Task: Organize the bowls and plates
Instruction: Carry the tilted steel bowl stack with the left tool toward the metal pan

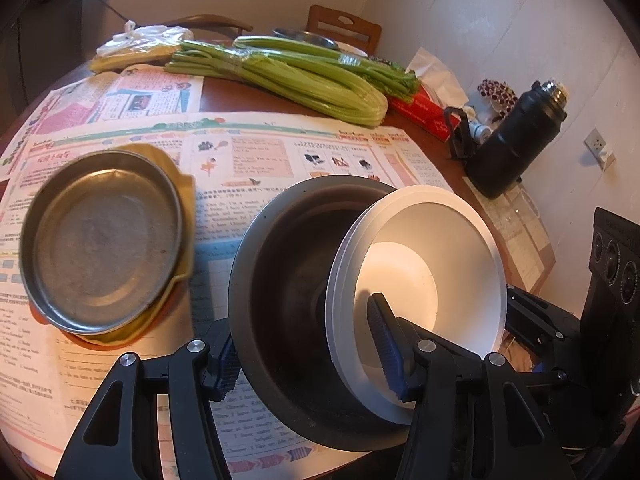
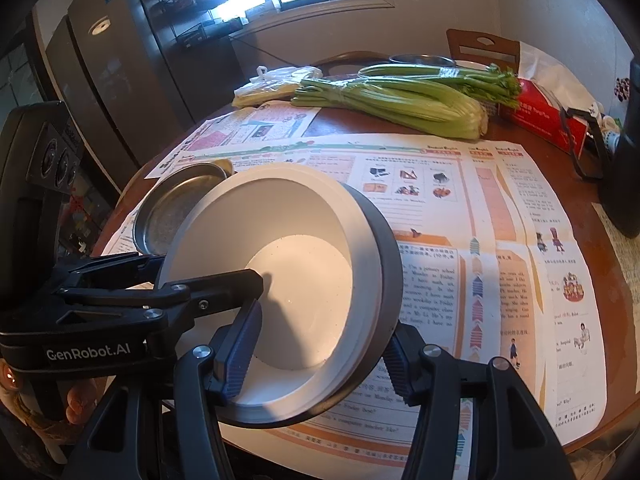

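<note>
Across the whole lower frame spreads one round table (image 2: 568, 412) papered with newspaper (image 2: 436, 216). At centre, one dark bowl (image 1: 280, 280) and one white bowl (image 1: 436, 240) nested inside it are tilted, mouths facing the cameras, rims slanting from lower left to upper right in the left view. Left of centre lies one steel plate (image 1: 100, 240), flat on a yellow dish (image 1: 182, 196). Upper centre: two celery bunches (image 1: 304, 76), long axis running left to right. Both grippers are part open and clamped: left gripper (image 1: 304, 352) on both bowls' walls, right gripper (image 2: 320, 356) likewise.
</note>
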